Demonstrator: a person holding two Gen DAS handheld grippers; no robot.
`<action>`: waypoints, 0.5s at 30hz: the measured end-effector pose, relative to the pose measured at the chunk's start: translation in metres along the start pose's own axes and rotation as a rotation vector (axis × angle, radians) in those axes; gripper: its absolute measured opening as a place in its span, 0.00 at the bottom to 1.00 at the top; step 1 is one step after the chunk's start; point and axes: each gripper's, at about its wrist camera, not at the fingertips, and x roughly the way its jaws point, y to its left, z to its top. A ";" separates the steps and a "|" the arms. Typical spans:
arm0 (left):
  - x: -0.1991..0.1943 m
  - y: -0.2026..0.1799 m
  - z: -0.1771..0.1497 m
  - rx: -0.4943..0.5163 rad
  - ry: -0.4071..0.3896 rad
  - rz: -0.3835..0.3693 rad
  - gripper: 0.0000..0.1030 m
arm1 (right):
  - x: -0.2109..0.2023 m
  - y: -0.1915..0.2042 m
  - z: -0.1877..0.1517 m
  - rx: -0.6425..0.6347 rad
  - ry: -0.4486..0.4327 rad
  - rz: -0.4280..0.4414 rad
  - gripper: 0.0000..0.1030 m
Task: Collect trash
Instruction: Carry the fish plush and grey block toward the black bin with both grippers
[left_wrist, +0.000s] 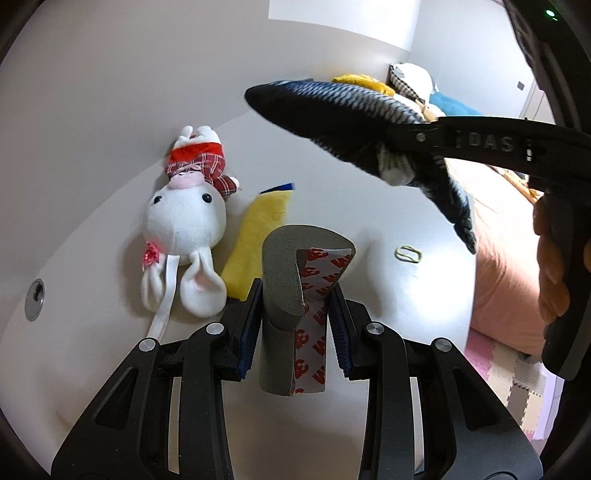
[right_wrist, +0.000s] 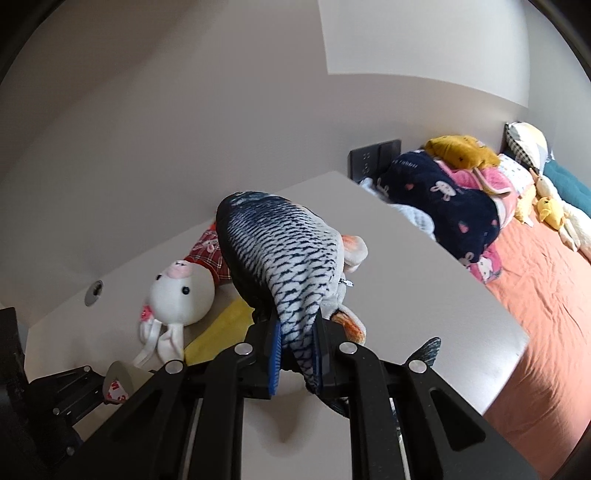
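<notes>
Both hands are loaded at once, which looks like a way to clear the worktop (left_wrist: 388, 206) in one go. The left tongs (left_wrist: 295, 314) are clamped on a curl of grey foam tape (left_wrist: 284, 273) with its red-printed backing peeling off — plainly scrap, and held upright clear of the surface. The right tongs (right_wrist: 297, 347) are pinched tight on a plush fish (right_wrist: 280, 251), gripped low on its body so the head juts forward and the tail hangs behind. From the left view the fish (left_wrist: 332, 110) hangs in the air well above the worktop, with the person's hand (left_wrist: 554, 258) wrapped round the handle. Both tools point steeply downward. A toy rabbit (left_wrist: 184, 221), a yellow plush piece (left_wrist: 255, 236) and a rubber band (left_wrist: 408, 254) lie on the worktop; the bed (right_wrist: 546, 295) sits beyond.
</notes>
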 end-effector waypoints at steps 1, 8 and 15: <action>-0.002 -0.001 0.000 0.002 -0.003 -0.001 0.33 | -0.006 -0.001 -0.002 0.001 -0.005 -0.005 0.14; -0.022 -0.020 -0.010 0.038 -0.026 -0.031 0.33 | -0.045 -0.009 -0.025 0.037 -0.027 -0.047 0.14; -0.028 -0.056 -0.028 0.100 -0.018 -0.095 0.33 | -0.097 -0.030 -0.071 0.126 -0.059 -0.112 0.14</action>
